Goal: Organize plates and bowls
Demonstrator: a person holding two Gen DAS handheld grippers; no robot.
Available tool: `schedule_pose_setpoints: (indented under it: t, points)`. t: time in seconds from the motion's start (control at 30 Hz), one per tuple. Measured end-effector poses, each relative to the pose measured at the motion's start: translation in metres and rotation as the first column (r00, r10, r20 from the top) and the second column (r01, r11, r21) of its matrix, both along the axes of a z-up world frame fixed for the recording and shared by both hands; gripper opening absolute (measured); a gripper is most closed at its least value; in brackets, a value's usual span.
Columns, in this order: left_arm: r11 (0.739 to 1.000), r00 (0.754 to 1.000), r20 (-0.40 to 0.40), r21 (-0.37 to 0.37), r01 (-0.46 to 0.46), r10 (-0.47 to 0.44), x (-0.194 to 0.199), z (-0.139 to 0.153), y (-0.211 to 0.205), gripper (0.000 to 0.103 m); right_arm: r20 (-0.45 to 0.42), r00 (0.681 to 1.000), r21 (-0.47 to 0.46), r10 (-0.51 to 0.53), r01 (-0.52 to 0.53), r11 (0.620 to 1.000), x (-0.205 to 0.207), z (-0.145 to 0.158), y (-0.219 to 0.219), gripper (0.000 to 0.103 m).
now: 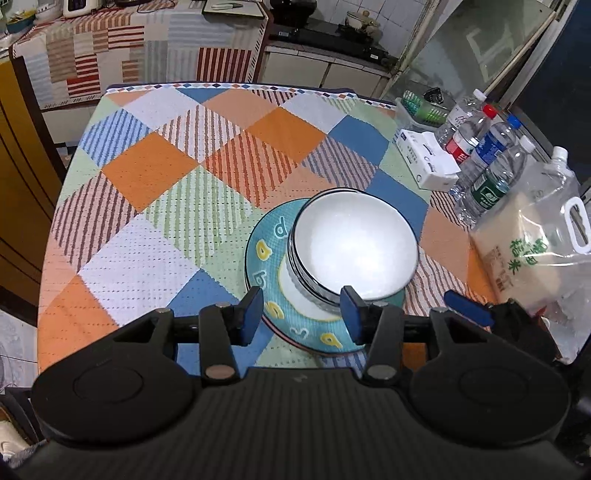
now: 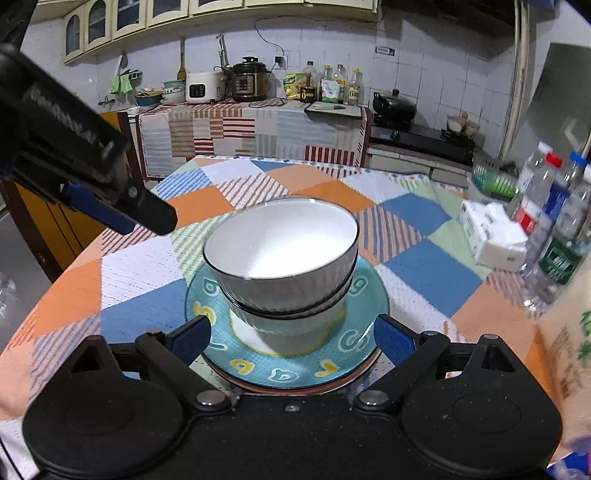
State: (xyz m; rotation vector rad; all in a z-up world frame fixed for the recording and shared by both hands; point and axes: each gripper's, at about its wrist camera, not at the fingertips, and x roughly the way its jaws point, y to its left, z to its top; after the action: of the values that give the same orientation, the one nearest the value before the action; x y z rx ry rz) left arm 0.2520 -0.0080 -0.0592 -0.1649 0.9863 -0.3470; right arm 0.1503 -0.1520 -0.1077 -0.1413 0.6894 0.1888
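Two white bowls [image 2: 284,258] nested, stacked on the blue lettered plate [image 2: 354,354] atop the desk [image 1: 155,192]. Left hand-held gripper [image 1: 301,314] apart, empty, just short of the plate. Right hand-held gripper [image 2: 291,339] apart too, straddling the plate's near edge, gripping nothing.

White tiled walls [image 2: 424,74] enclose a small kitchen, with cream glass-fronted cupboards [image 2: 110,22] hung high. A counter draped in striped cloth [image 2: 229,133] carries a rice cooker [image 2: 201,88], a pressure cooker [image 2: 251,79] and oil bottles [image 2: 332,86]. Beside it stands a black stove [image 2: 421,138]. A yellow-brown cabinet [image 1: 22,177] flanks the left side.
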Motion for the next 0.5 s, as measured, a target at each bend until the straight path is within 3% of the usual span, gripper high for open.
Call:
schedule_pose_setpoints:
  t: [0.2, 0.33, 0.5]
  points:
    - [1.0, 1.0, 0.024, 0.031, 0.006, -0.006, -0.03, 0.021, -0.005, 0.051, -0.031, 0.998, 0.02, -0.045, 0.046, 0.999, -0.014, 0.03, -0.012, 0.097]
    - [0.999, 0.999, 0.041, 0.048, 0.003, -0.005, -0.053, 0.035, -0.005, 0.054, -0.067, 0.993, 0.091, -0.096, 0.102, 0.991, -0.024, 0.05, -0.03, 0.097]
    - [0.998, 0.998, 0.068, 0.055, -0.011, 0.007, -0.08, 0.048, -0.004, 0.057, -0.047, 0.992, 0.134, -0.118, 0.123, 0.983, -0.041, 0.071, -0.044, 0.097]
